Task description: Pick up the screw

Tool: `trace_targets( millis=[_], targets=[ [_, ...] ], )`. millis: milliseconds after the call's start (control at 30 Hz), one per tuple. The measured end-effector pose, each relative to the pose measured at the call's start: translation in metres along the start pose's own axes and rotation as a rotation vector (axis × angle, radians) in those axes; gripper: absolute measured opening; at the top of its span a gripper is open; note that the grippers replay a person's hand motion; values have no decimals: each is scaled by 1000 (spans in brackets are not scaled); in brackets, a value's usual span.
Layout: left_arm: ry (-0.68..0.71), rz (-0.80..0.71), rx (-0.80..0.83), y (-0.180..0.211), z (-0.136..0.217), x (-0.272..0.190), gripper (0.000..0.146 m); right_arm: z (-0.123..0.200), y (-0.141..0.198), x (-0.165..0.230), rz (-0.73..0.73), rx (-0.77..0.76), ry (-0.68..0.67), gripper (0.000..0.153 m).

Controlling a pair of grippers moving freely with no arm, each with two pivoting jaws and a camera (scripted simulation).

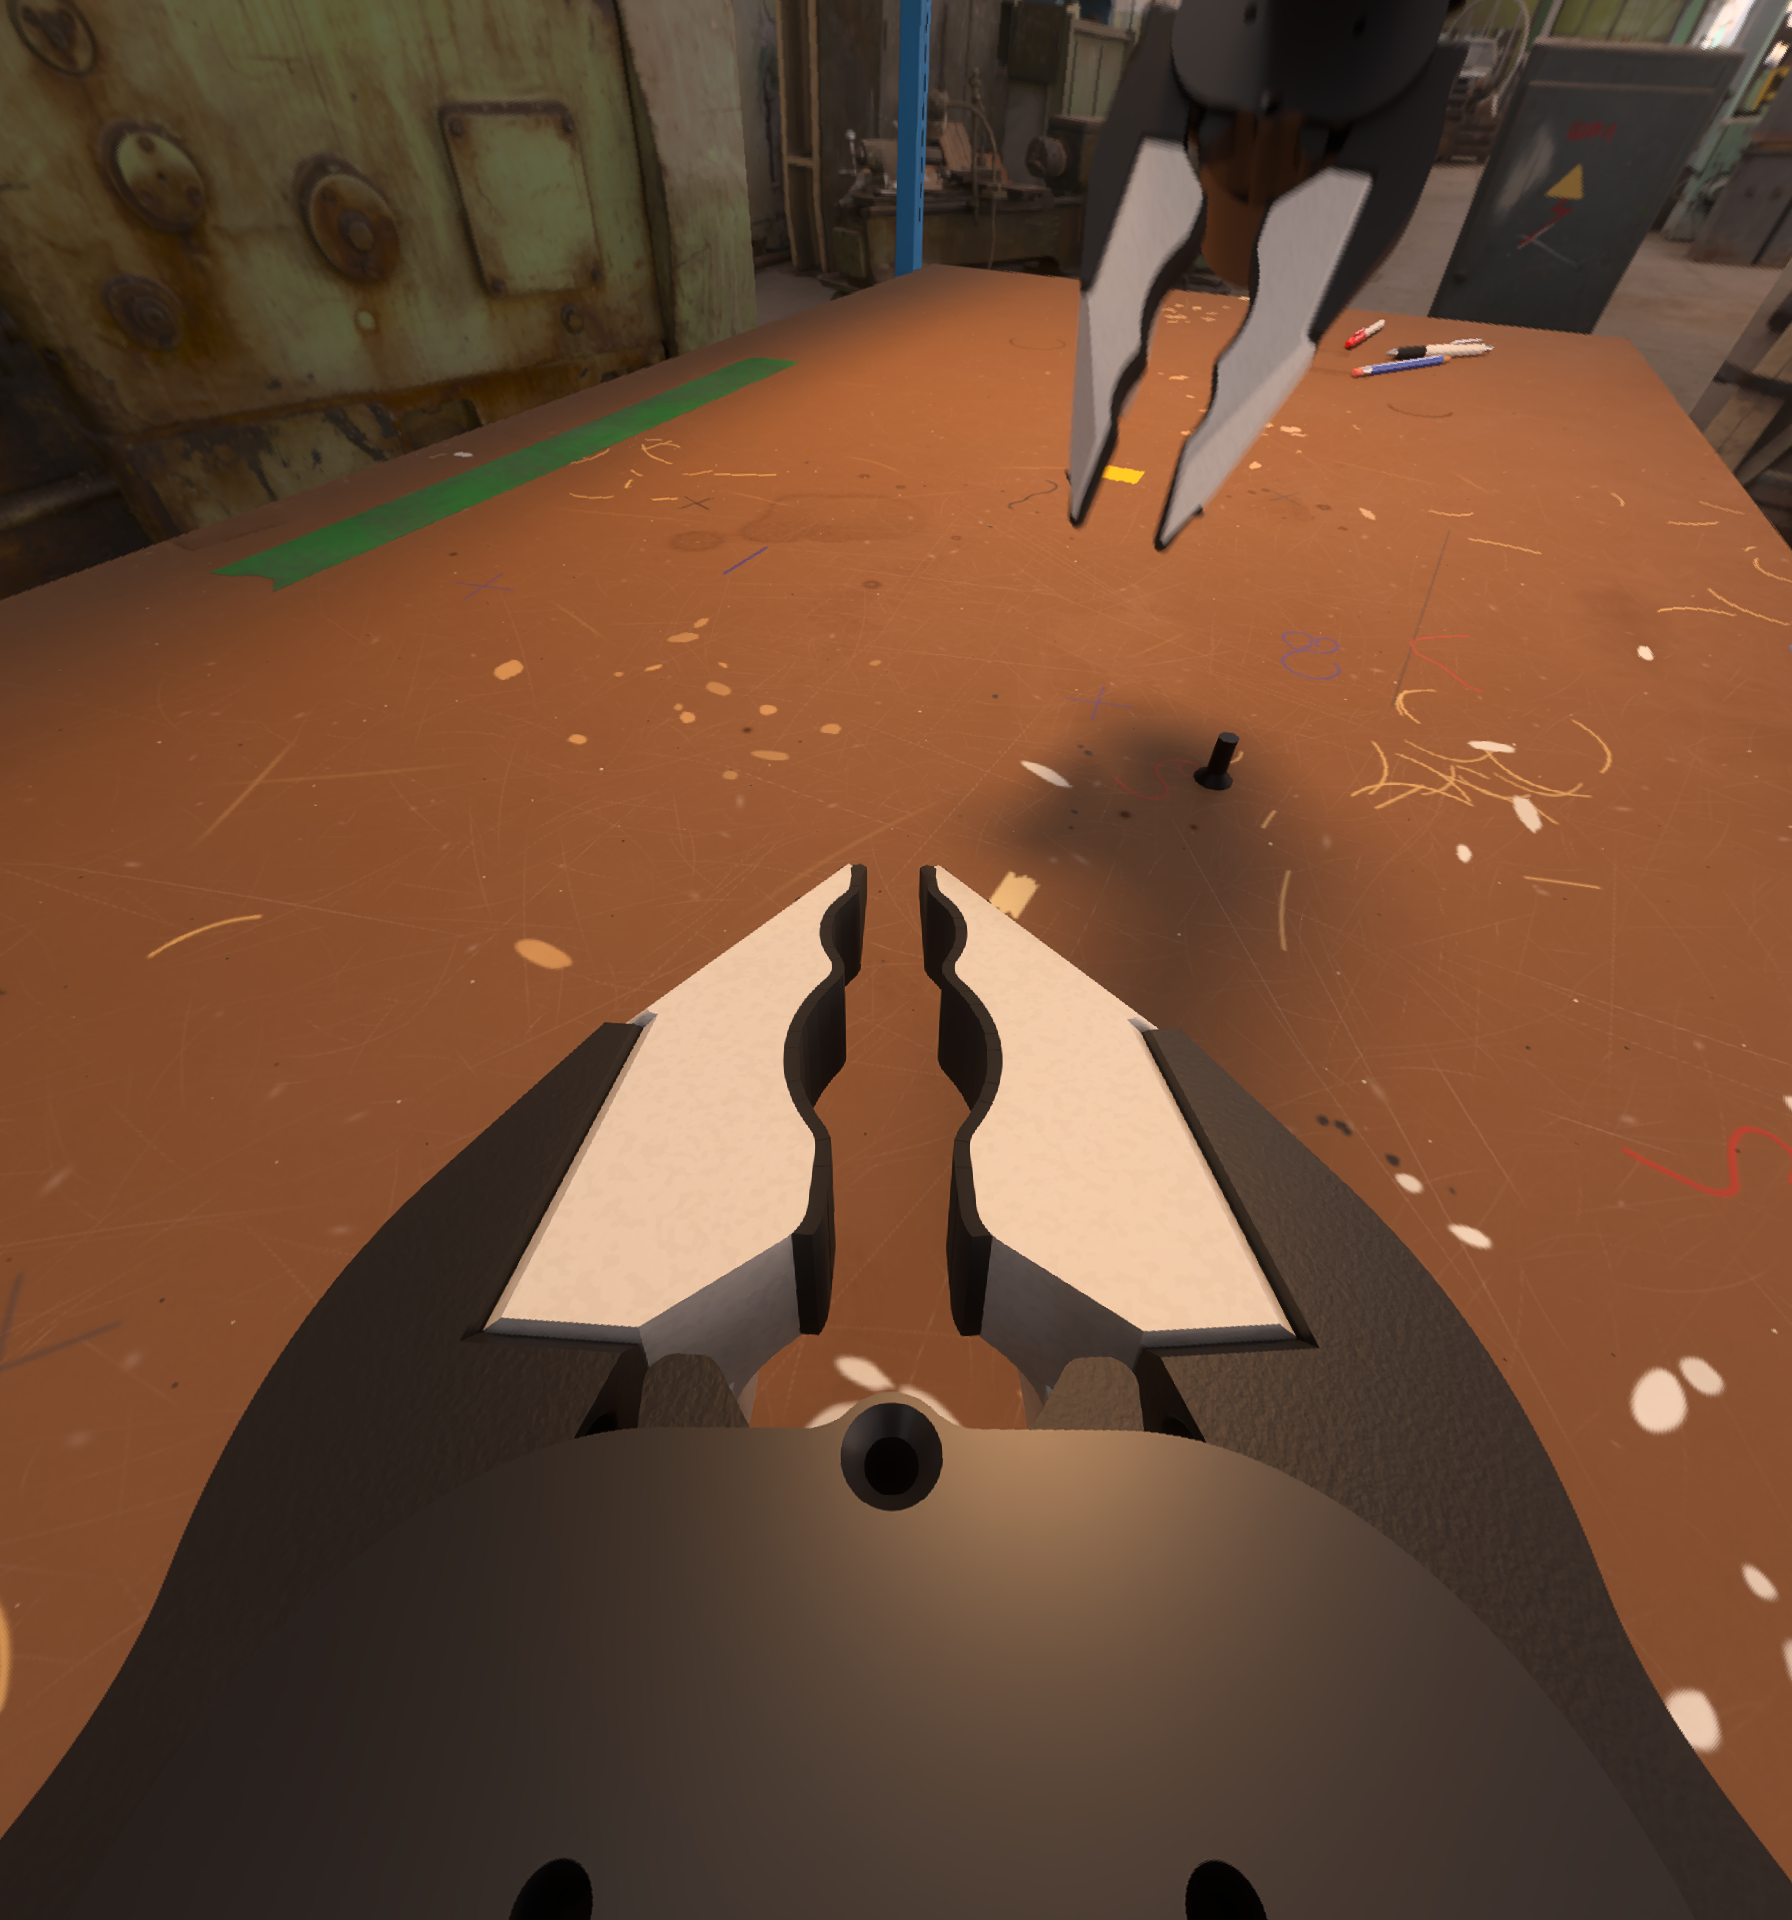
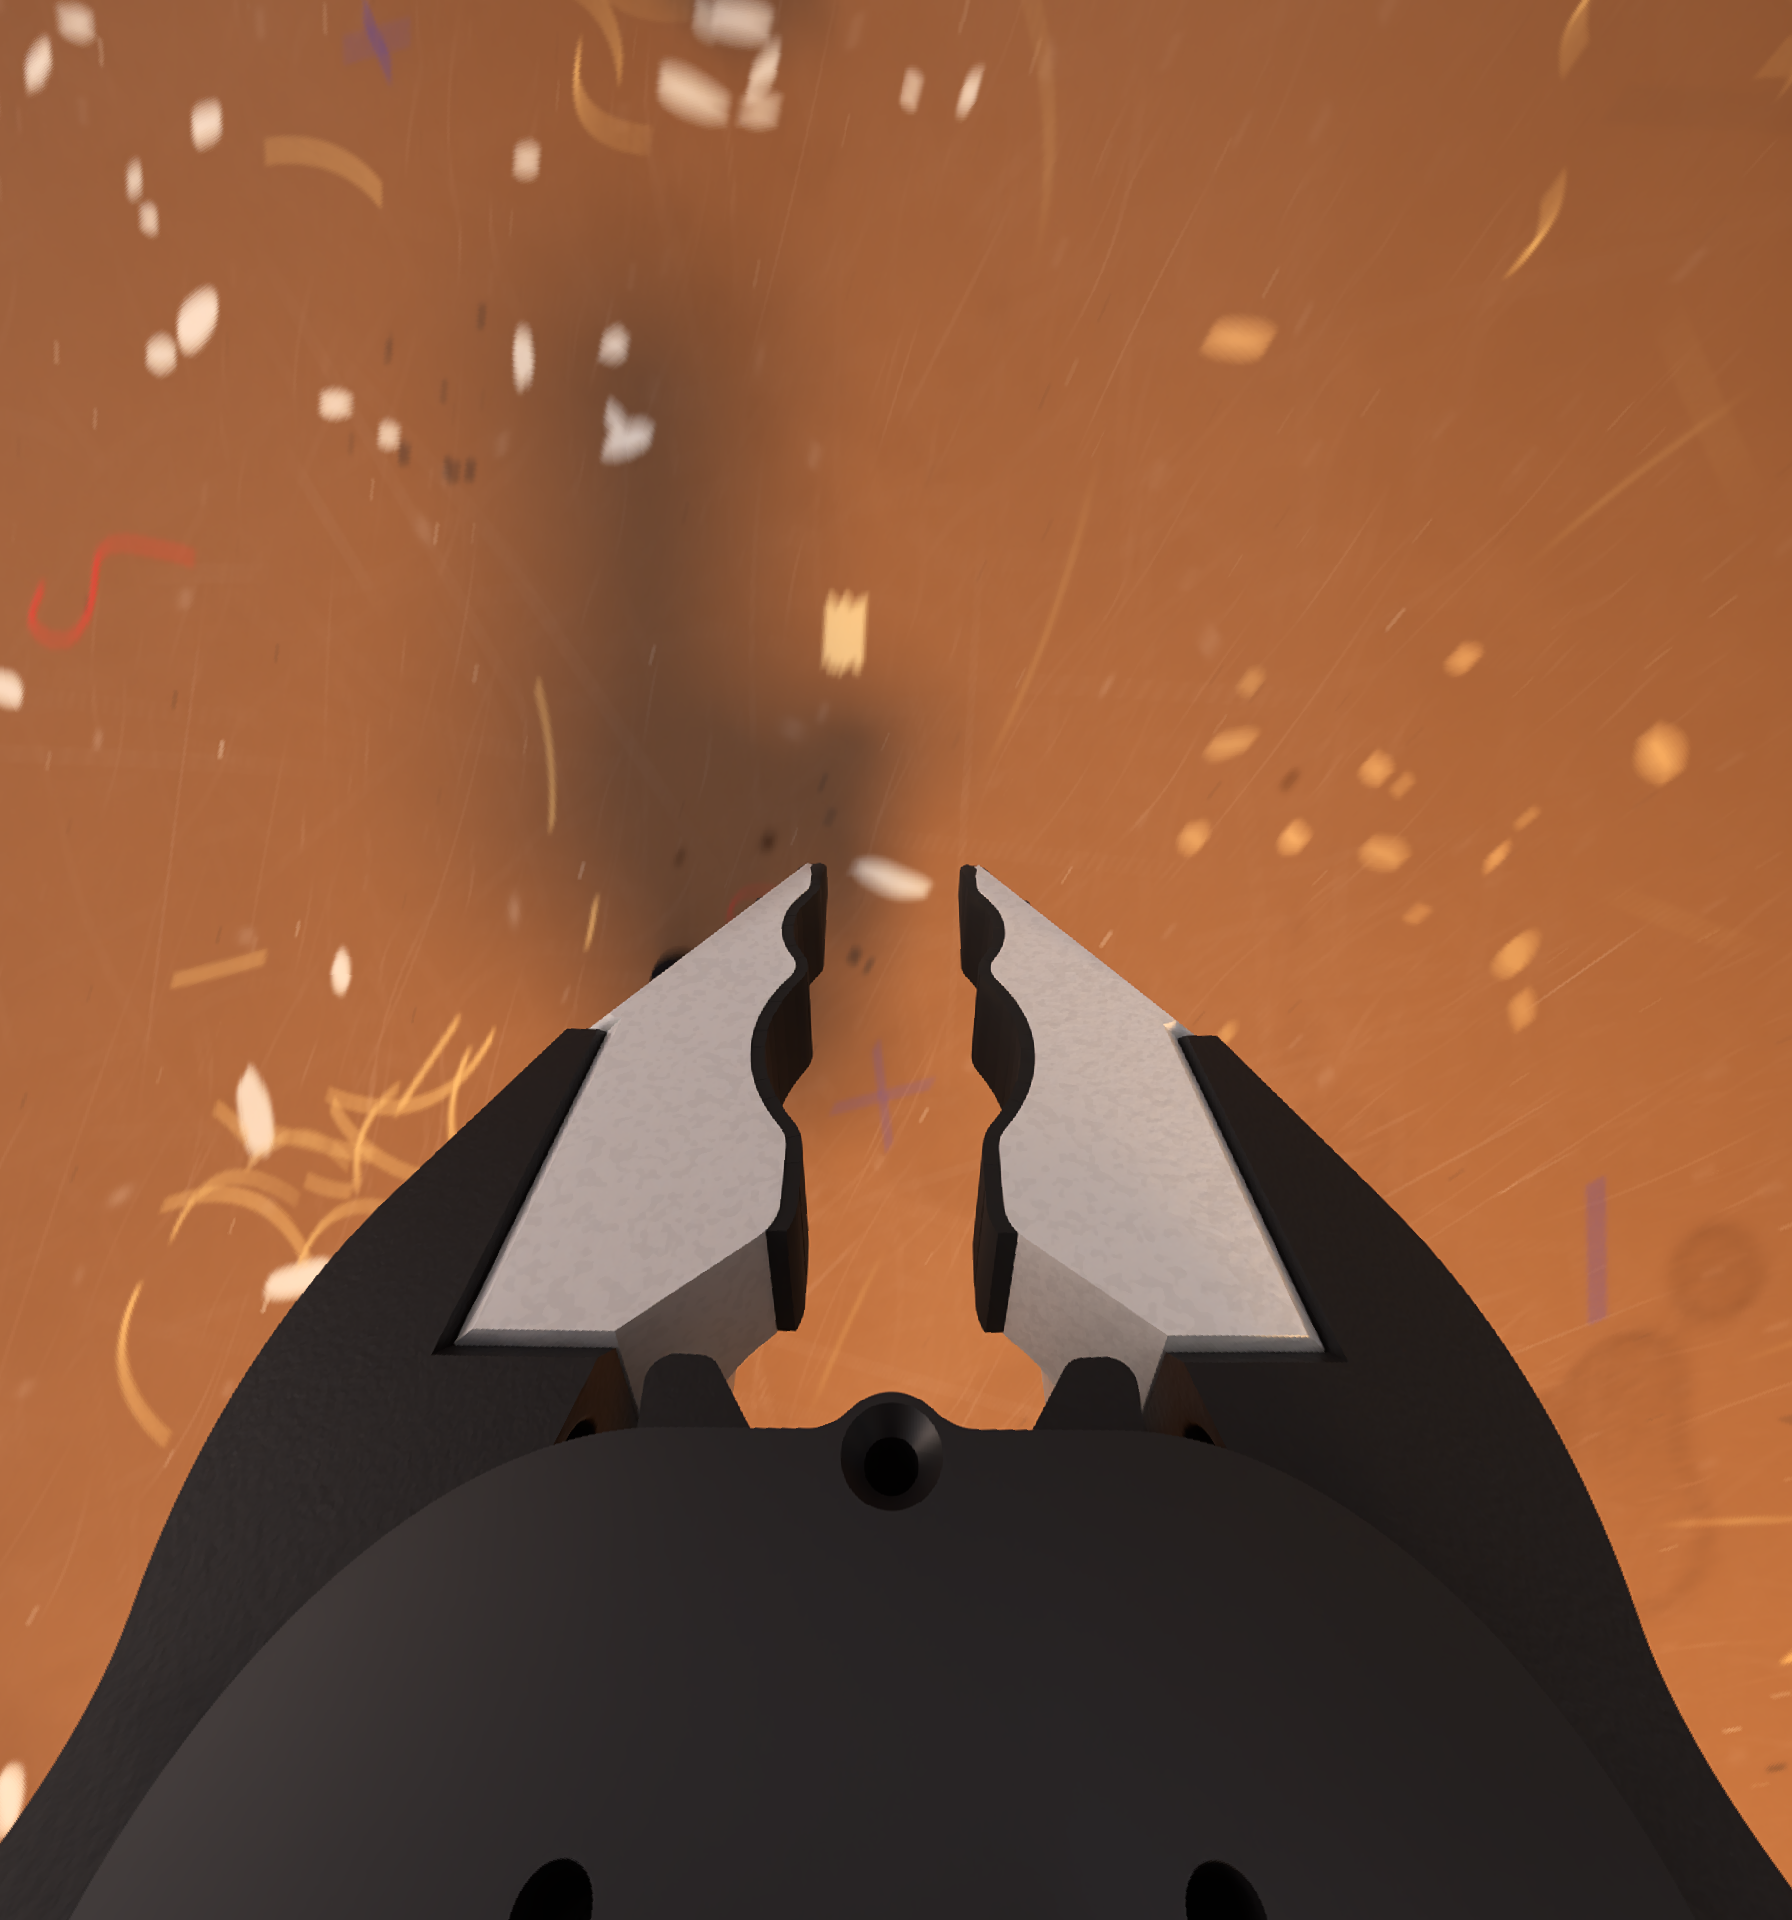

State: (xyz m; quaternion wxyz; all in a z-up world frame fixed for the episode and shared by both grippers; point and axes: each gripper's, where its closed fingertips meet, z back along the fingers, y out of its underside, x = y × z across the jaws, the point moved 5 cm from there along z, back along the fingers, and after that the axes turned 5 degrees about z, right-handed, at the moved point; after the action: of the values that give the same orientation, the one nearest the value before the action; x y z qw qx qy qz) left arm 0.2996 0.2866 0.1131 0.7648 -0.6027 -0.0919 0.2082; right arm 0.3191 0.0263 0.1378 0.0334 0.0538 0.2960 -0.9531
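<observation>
A small black screw stands head down on the brown worktable, in a dark shadow. My left gripper hangs low over the table, short of the screw and to its left, its jaws slightly apart and empty. My right gripper shows farther off in the left wrist view, high above the table beyond the screw, pointing down, open and empty. In the right wrist view the right gripper looks down at the table. A dark speck beside its left finger may be the screw.
Several pens lie at the table's far right. A strip of green tape runs along the far left edge. A rusty green machine stands behind the table on the left, a grey cabinet on the right.
</observation>
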Motion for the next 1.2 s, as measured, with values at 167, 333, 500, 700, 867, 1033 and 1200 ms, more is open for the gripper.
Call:
trace_targets(
  millis=[167, 333, 500, 700, 867, 1033, 1200],
  targets=[
    [-6, 6, 3, 2, 0, 1, 10, -8, 58, 27, -37, 80, -121, 25],
    [-11, 18, 1, 4, 2, 3, 10, -27, 77, 40, 12, 180, -155, 26],
    [-7, 17, 5, 4, 1, 3, 10, -35, 74, 41, 44, 182, -127, 9],
    [1, 12, 10, 4, -1, 1, 10, -39, 68, 44, 74, 187, -134, 21],
    [2, 10, 5, 3, 0, 1, 10, -46, 63, 50, 109, 206, -156, 29],
    [3, 9, 3, 3, 0, 1, 10, -49, 57, 56, 172, 199, -156, 27],
    [3, 9, 3, 2, 0, 1, 10, -54, 49, 62, 214, 194, -171, 23]
  ],
)
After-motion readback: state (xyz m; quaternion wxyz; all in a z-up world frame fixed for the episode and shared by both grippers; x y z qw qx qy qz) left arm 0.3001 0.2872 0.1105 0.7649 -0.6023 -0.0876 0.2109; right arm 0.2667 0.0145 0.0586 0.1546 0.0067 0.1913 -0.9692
